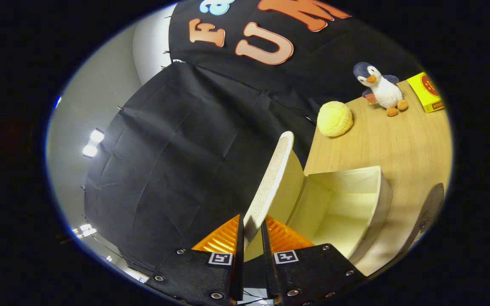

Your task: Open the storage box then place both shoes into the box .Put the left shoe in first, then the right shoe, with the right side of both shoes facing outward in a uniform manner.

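Observation:
My gripper (253, 231) is shut on the edge of the storage box's lid (270, 178), both fingers pressing its woven cream rim. The lid stands raised, swung up from the cream storage box (377, 199), whose hollow inside shows just beyond the fingers to the right. The box rests on the wooden table (398, 140). A dark curved shape (430, 204), possibly a shoe, shows past the box's far side; I cannot tell for sure.
A yellow round plush bun (334, 119) lies on the table beyond the box. Farther back stand a penguin plush toy (381, 88) and a yellow carton (430, 91). The black cloth wall (185, 148) rises to the left of the lid.

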A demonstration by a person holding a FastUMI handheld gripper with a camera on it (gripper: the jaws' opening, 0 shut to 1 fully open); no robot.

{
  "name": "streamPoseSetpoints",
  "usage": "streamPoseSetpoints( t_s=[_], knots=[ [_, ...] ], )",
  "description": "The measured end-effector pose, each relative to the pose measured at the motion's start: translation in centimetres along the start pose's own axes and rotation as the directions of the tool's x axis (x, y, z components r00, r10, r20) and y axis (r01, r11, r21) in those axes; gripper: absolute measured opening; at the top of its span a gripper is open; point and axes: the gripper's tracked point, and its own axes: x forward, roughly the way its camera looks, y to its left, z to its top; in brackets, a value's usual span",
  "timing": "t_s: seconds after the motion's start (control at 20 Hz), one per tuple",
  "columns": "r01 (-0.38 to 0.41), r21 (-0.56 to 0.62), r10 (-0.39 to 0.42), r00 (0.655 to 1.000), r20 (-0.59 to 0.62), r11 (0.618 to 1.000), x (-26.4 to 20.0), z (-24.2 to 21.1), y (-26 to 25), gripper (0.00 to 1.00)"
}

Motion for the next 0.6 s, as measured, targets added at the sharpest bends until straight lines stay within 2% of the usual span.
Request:
streamPoseSetpoints(
  t_s=[0.25, 0.6],
  knots=[
    [-0.011, -0.011, 0.011, 1.000, -0.003, 1.000, 6.1, 0.1, 3.5, 0.21],
    [0.059, -0.113, -0.063, 0.997, -0.035, 0.992, 13.9, -2.8, 6.4, 0.20]
  ],
)
